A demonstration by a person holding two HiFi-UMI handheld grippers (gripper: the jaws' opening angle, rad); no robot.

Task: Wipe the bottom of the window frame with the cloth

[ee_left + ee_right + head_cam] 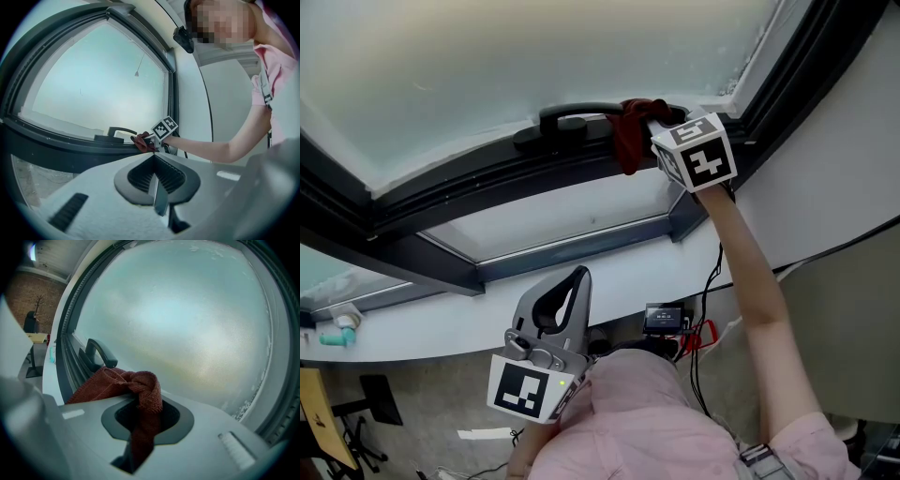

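Note:
A dark red cloth (pixel 632 133) is pressed on the bottom rail of the dark grey window frame (pixel 478 183), just right of the black window handle (pixel 570 117). My right gripper (pixel 664 125) is shut on the cloth, arm stretched up to the frame. In the right gripper view the cloth (pixel 140 390) is bunched between the jaws of that gripper (pixel 139 432) and spreads left onto the frame (pixel 70 364). My left gripper (pixel 577 281) hangs low by the sill, away from the frame. Its jaws (pixel 157 187) are shut with nothing in them. The left gripper view shows the cloth (pixel 143 142) far off.
A white sill (pixel 609 281) runs below the window. A teal bottle (pixel 337 333) lies at its left end. A black device (pixel 664 319) with cables sits under the sill. The frame's right upright (pixel 806 66) stands close beside the right gripper.

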